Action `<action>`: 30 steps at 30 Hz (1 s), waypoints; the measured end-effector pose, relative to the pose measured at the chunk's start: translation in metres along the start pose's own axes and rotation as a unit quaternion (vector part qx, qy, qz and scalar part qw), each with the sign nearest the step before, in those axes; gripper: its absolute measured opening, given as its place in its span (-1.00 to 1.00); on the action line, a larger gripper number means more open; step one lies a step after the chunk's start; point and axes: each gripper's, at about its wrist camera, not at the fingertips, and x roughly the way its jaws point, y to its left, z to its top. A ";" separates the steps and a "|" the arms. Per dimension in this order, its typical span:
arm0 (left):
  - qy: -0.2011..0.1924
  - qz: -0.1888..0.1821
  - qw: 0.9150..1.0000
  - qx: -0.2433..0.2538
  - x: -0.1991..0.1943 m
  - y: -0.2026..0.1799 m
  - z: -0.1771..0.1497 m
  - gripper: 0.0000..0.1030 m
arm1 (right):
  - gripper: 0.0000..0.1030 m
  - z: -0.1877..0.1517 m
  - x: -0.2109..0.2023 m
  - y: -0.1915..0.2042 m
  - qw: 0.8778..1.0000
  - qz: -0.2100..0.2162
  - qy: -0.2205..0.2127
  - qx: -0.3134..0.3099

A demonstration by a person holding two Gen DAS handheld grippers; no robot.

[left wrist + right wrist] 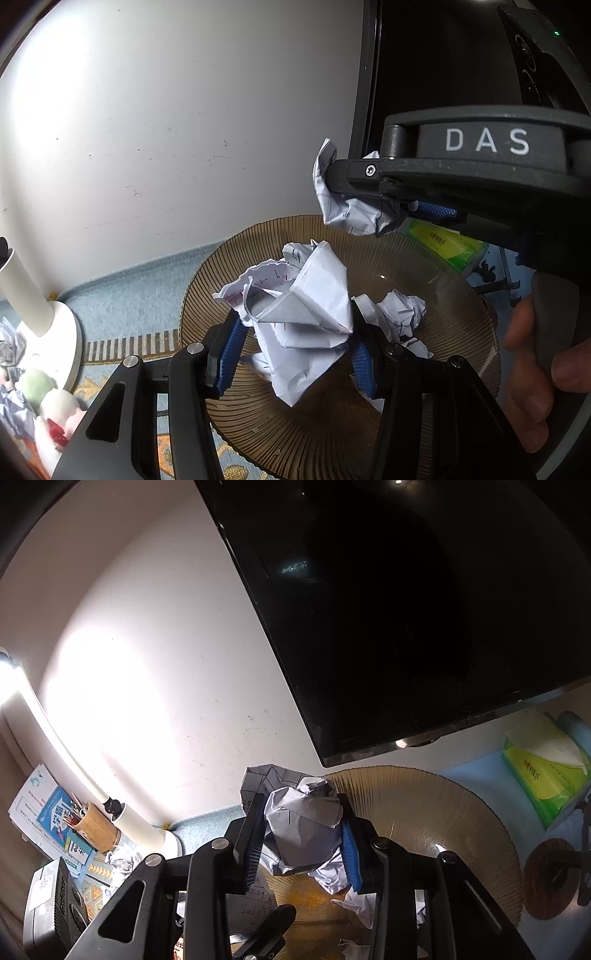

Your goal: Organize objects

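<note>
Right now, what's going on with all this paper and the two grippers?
A person is tidying crumpled paper into a ribbed amber glass plate on a desk. The left gripper is shut on a large crumpled white sheet over the plate. The right gripper is shut on a second crumpled wad of paper, held above the plate's far rim. A smaller paper ball already lies in the plate. More crumpled paper sits by the white desk lamp's base.

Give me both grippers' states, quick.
Left gripper: shut on a paper wad, over the plate.
Right gripper: shut on another paper ball.
</note>
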 end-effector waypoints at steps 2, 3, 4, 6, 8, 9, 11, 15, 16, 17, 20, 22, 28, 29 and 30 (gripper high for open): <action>0.015 0.002 1.000 -0.006 0.004 0.002 -0.001 0.59 | 0.99 -0.001 0.008 -0.002 1.000 -0.007 0.020 0.008; 0.021 0.018 0.999 -0.018 0.005 0.006 -0.001 0.71 | 1.00 -0.001 0.011 -0.002 1.000 -0.015 0.024 0.001; 0.018 0.017 0.999 -0.028 0.004 0.010 -0.001 0.90 | 1.00 -0.001 0.012 -0.002 0.999 -0.027 0.025 -0.004; 0.023 0.026 0.999 -0.036 0.004 0.016 -0.001 0.99 | 1.00 0.001 0.012 -0.002 0.999 -0.039 0.017 -0.006; 0.028 0.023 0.999 -0.041 0.004 0.017 -0.001 0.99 | 1.00 0.003 0.011 -0.002 0.999 -0.031 0.008 0.001; 0.025 0.026 0.998 -0.043 0.002 0.017 -0.002 0.99 | 1.00 0.004 0.012 -0.001 1.000 -0.025 0.008 0.004; 0.019 0.030 0.999 -0.041 -0.001 0.015 -0.001 0.99 | 1.00 0.005 0.013 0.003 1.000 -0.022 0.008 0.003; 0.010 0.033 0.999 -0.032 -0.025 0.025 0.002 0.99 | 1.00 0.008 0.006 0.016 1.000 -0.028 0.000 -0.013; 0.006 0.035 0.999 -0.030 -0.030 0.024 0.003 0.99 | 1.00 0.003 -0.013 0.011 1.000 -0.026 -0.003 -0.018; 0.001 0.038 0.999 -0.027 -0.038 0.031 0.006 0.99 | 1.00 0.004 -0.017 0.016 0.999 -0.024 -0.007 -0.024; -0.015 0.045 0.999 -0.021 -0.059 0.031 0.014 0.99 | 1.00 0.004 -0.041 0.031 0.998 -0.018 -0.023 -0.048; -0.024 0.044 0.999 -0.022 -0.080 0.041 0.021 0.99 | 1.00 0.001 -0.060 0.051 0.997 -0.018 -0.037 -0.073; -0.033 0.099 0.994 -0.028 -0.155 0.095 0.010 0.99 | 1.00 -0.016 -0.098 0.133 0.982 -0.038 -0.084 -0.165; -0.027 0.126 0.991 -0.023 -0.169 0.107 0.003 0.99 | 1.00 -0.022 -0.101 0.143 0.980 -0.032 -0.087 -0.177; -0.023 0.153 0.988 -0.024 -0.184 0.123 -0.003 0.99 | 1.00 -0.037 -0.106 0.151 0.978 -0.020 -0.086 -0.188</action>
